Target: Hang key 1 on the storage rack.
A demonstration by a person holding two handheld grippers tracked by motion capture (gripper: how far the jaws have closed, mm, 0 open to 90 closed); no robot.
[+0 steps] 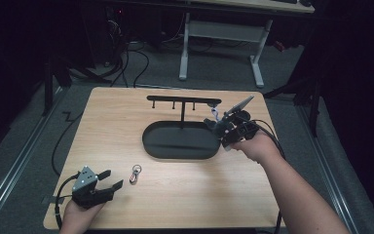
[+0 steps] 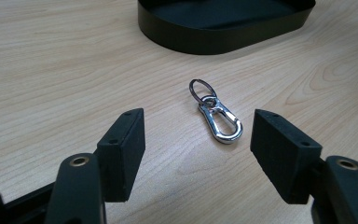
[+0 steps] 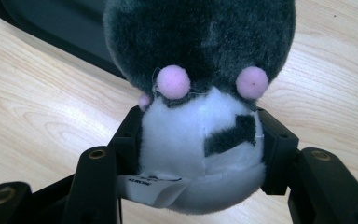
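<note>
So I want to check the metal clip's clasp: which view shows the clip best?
The left gripper view: the silver snap clip with its key ring lies close up on the table between the open jaws, its clasp plainly visible. The high view shows it as a tiny shape right of the left gripper.

Right gripper (image 3: 200, 154): jaws pressed against a grey-and-white plush toy (image 3: 200, 93)
Behind: black tray (image 3: 51, 28) on wooden bench (image 3: 37, 121)

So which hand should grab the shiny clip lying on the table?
The left. The left gripper is open and aimed at the clip, which lies on the table just ahead between its jaws. The right gripper is busy, shut on the plush toy over by the black tray.
</note>
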